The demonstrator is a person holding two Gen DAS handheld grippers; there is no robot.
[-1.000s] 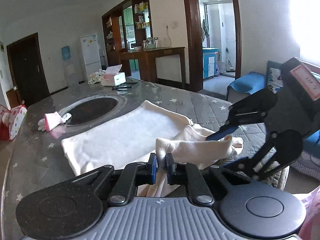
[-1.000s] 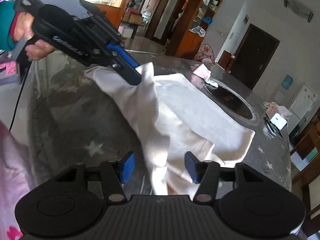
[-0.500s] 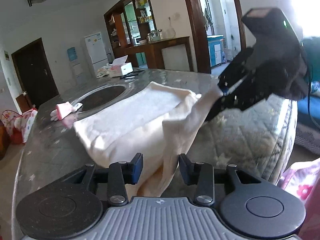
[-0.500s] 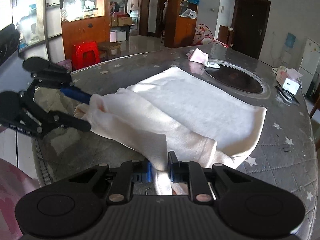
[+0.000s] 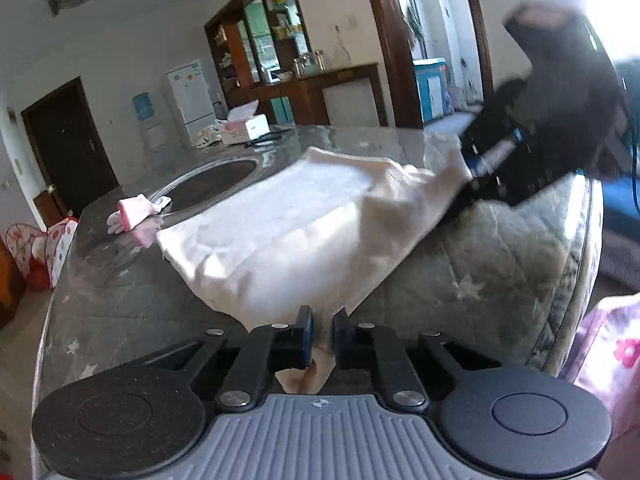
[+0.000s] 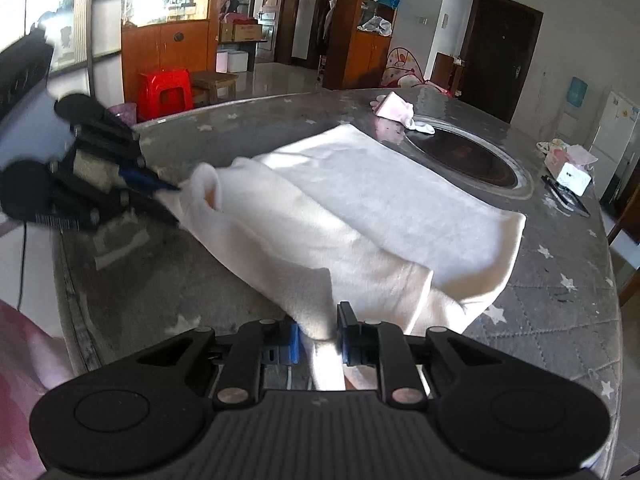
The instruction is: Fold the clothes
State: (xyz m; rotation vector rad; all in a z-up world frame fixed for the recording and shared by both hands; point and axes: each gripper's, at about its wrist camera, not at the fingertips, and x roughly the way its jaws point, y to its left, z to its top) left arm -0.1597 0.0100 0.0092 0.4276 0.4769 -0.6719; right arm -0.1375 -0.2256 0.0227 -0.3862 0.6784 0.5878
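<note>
Daylight floods in from a blown-out window (image 5: 612, 4) at upper right of the left view. Sun patches glare on the cloth (image 6: 384, 200). The opposite gripper (image 5: 480, 160) is motion-blurred. Fisheye bending darkens the corners.

Soft, fleecy cream garment (image 6: 360, 216) lies on a quilted, star-printed table cover (image 6: 560, 288) with a glossy sheen.

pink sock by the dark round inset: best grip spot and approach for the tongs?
Grip the pink sock at its pink cuff end, the squarer, thicker part. It lies flat on the table, so probably come from above, jaws straddling the cuff's width; the white toe end drapes toward the inset.
</note>
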